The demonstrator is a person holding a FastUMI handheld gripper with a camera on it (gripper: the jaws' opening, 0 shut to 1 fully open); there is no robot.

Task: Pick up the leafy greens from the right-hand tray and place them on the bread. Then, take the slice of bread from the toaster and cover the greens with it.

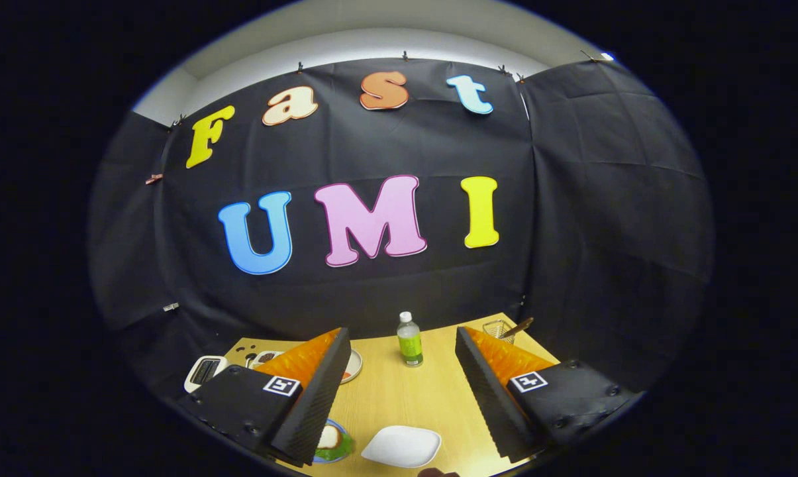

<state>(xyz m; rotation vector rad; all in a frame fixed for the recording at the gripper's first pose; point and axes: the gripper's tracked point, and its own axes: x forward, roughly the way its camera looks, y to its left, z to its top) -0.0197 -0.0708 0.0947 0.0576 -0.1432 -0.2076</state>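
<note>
Gripper view: gripper point(399, 397) open, empty above tabletop point(399, 397); bread point(328, 437) already covers greens point(336, 452) near-left; task judged complete, withdrawal next

Claw point(402, 391) spread wide, nothing gripped; bare table point(399, 397) between fingers; bottle point(410, 340) blocks beyond.

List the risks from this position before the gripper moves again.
1. The gripper is open and holds nothing; its left finger hides part of the plate with bread and greens, so a descent there might go astray.
2. The bottle stands upright just beyond the fingers; a forward sweep could tip it.
3. The toaster lies beyond the left finger, near the table's edge; a hard pull might drag it.
</note>
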